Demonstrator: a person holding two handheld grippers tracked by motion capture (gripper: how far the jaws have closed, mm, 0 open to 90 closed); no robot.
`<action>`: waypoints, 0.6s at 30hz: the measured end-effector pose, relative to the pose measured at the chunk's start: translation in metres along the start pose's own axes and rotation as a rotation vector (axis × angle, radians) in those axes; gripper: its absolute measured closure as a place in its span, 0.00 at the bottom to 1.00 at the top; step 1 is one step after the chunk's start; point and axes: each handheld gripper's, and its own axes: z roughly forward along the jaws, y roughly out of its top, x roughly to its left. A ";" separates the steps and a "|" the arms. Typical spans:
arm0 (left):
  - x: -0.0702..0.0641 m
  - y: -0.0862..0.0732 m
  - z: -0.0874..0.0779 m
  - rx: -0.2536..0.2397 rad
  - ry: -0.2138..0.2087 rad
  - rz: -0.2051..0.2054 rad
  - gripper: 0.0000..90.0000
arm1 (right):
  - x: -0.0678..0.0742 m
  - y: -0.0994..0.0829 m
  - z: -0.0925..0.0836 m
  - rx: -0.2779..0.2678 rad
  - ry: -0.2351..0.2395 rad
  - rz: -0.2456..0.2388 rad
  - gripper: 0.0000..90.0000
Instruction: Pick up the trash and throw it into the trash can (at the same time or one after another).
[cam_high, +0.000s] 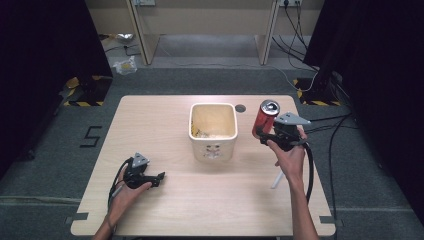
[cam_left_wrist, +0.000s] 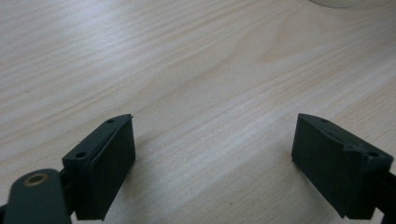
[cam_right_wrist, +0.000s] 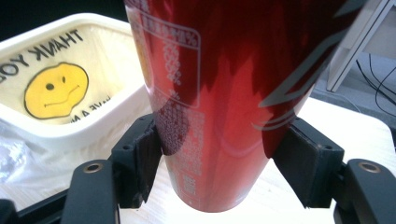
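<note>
Can (cam_high: 266, 118) in the clamp: red, with a silver top, it sits between the jaws of the right gripper (cam_high: 263, 133), held off the table (cam_high: 150, 125) and tipped a little toward the bin (cam_high: 212, 131). In the right gripper view the can (cam_right_wrist: 224, 98) stands between the two black pads (cam_right_wrist: 148, 158), which press on its lower sides, its base hanging above the pale wood. The person's right hand (cam_high: 290, 155) grips the handle from below, and a black cable trails back from it toward the table's near edge.

The bin is a cream square tub in the middle of the table, just left of the can and apart from it. There's a plastic bag lining it, printed with a yellow smiley face (cam_right_wrist: 56, 91) and black lettering, and something light lies at the bottom, though it's too small to make out from above.

Over on the left, the left gripper (cam_high: 159, 177) rests low at the near side of the table in the person's left hand (cam_high: 129, 192), well apart from the bin. Its jaws stand wide apart with bare wood grain between the pads (cam_left_wrist: 109, 163).

A small dark round spot (cam_high: 240, 108) sits on the tabletop just behind the bin's right corner.
</note>
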 end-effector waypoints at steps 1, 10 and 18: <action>0.000 0.000 0.000 0.000 0.000 0.000 0.14 | 0.001 0.002 0.000 -0.003 0.002 0.000 0.38; 0.000 0.000 0.000 0.004 0.004 -0.002 0.14 | 0.006 0.026 0.001 -0.017 0.012 -0.023 0.38; 0.000 0.001 0.000 0.004 0.004 -0.003 0.14 | 0.013 0.046 0.005 -0.021 0.029 -0.037 0.38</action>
